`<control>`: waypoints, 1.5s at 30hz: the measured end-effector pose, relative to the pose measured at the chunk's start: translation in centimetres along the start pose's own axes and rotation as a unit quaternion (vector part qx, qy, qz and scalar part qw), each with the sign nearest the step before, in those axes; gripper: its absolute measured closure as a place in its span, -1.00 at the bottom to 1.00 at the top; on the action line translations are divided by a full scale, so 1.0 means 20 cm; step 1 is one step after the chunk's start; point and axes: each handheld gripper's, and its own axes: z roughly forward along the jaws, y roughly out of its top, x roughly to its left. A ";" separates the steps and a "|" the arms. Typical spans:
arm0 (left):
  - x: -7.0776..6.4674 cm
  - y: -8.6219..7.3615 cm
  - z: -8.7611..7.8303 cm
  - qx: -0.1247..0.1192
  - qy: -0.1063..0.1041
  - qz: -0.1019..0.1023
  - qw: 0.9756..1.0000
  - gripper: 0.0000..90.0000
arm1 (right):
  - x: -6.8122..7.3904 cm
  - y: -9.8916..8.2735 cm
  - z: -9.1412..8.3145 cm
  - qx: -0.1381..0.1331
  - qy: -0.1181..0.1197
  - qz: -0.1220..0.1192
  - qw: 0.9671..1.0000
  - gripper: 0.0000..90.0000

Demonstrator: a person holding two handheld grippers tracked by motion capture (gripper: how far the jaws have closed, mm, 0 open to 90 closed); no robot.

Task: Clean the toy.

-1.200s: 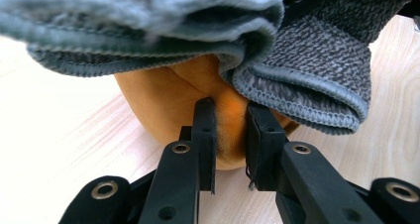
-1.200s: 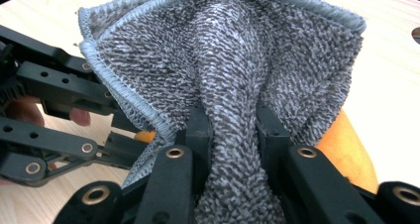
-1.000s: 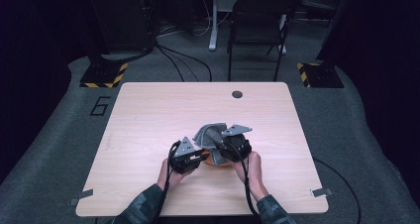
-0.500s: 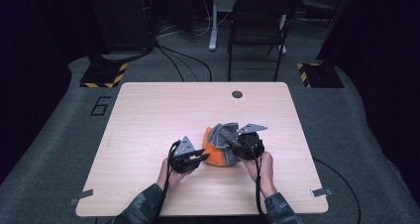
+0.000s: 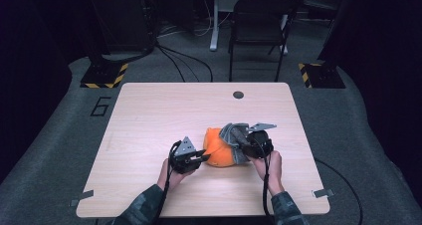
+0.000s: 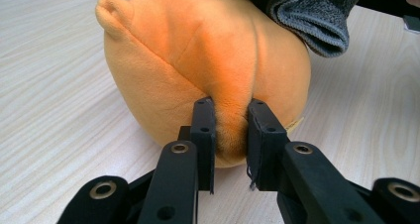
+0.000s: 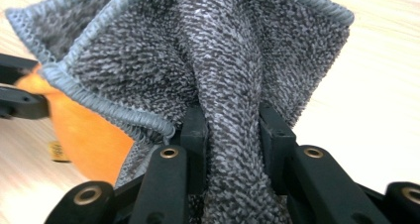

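The plush toy (image 5: 219,150) sits on the desk (image 5: 149,115), toward its near edge. A towel (image 5: 235,135) lies draped over the toy's right side. Left tongs (image 5: 198,158) are left of the toy, right tongs (image 5: 244,144) right of it.

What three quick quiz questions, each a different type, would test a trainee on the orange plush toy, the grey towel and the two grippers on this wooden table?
1. True or false: the left gripper is clamped on a fold of the round orange plush toy.
2. Multiple choice: what does the right gripper pinch? A) the plush toy, B) the grey terry-cloth towel, C) nothing.
3. Short answer: where does the towel lie relative to the toy in the high view?

Key
1. True: both pads squeeze a ridge of orange plush.
2. B: a bunched strip of towel runs between the jaws.
3. Draped over the toy's right side, touching it, on the light wooden table.
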 end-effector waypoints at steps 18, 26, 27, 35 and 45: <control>0.01 0.00 0.00 -0.002 -0.001 -0.008 1.000 0.68 | -0.14 -0.09 0.11 0.066 -0.047 0.020 0.997 0.57; 0.01 0.00 0.00 -0.004 0.000 -0.006 1.000 0.67 | -0.17 -0.12 0.15 0.093 -0.058 0.021 0.994 0.60; 0.01 -0.01 0.00 -0.005 0.000 -0.006 1.000 0.67 | -0.17 -0.11 0.13 0.088 -0.057 0.025 0.994 0.60; 0.01 0.00 0.00 -0.005 0.005 -0.001 1.000 0.66 | -0.11 0.01 -0.07 -0.006 -0.025 0.040 0.999 0.61; -0.01 0.01 0.00 -0.012 0.009 0.010 1.000 0.65 | 0.12 0.14 -0.15 -0.073 0.069 0.022 0.995 0.61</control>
